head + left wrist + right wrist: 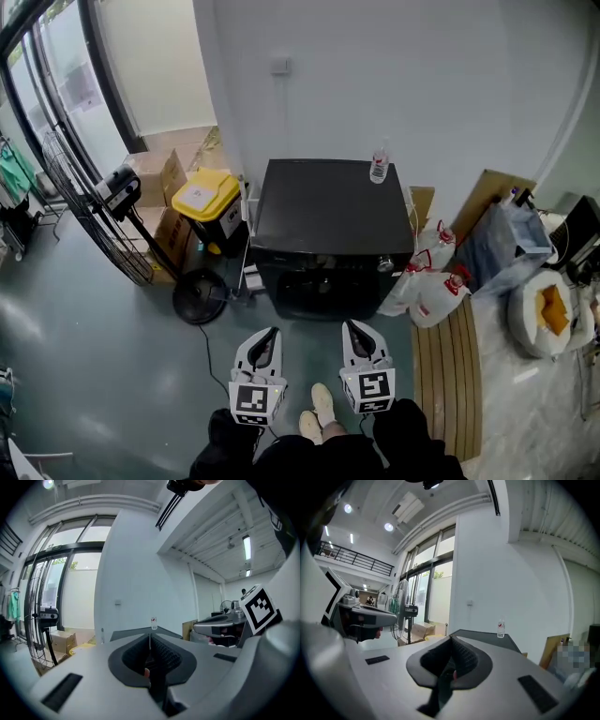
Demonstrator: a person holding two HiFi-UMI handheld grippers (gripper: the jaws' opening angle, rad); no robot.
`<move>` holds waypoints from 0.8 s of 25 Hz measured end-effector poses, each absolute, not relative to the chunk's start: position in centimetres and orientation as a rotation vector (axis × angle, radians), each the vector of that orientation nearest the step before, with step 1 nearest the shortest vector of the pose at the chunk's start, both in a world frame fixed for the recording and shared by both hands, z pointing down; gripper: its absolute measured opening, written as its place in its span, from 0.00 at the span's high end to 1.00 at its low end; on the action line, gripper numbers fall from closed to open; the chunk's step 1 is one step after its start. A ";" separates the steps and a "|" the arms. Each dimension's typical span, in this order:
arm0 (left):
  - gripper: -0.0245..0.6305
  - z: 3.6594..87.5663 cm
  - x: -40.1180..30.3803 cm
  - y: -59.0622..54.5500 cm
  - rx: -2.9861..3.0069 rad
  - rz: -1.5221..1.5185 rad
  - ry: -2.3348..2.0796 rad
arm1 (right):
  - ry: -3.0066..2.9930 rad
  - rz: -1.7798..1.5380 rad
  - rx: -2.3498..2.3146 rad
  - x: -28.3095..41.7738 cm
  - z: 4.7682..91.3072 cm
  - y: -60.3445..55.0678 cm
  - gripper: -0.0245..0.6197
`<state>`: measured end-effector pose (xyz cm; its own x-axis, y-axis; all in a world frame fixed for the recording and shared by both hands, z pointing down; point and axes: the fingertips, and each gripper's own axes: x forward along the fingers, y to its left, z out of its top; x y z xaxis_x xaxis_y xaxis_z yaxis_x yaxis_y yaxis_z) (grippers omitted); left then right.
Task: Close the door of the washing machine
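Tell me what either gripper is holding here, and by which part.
Nothing is held: the left gripper and the right gripper both have their jaws together, empty, clear of the washing machine.

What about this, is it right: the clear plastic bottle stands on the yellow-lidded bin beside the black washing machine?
No. In the head view the clear plastic bottle stands on top of the black washing machine, not on the yellow-lidded bin beside it.

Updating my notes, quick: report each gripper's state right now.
Left gripper: closed, holding nothing.
Right gripper: closed, holding nothing.
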<state>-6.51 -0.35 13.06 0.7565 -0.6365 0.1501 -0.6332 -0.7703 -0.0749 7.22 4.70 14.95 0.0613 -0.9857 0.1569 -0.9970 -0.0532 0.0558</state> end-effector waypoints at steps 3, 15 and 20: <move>0.92 13.4 -6.0 0.8 -2.946 -0.280 1.015 | -2.028 0.127 2.198 7.5 15.2 6.2 0.94; 0.92 14.7 -4.6 2.7 -2.987 -0.292 0.943 | -1.966 0.144 2.259 8.7 16.3 8.7 0.94; 0.92 14.0 -4.2 2.8 -2.980 -0.296 0.930 | -1.962 0.129 2.264 9.0 15.7 8.7 0.94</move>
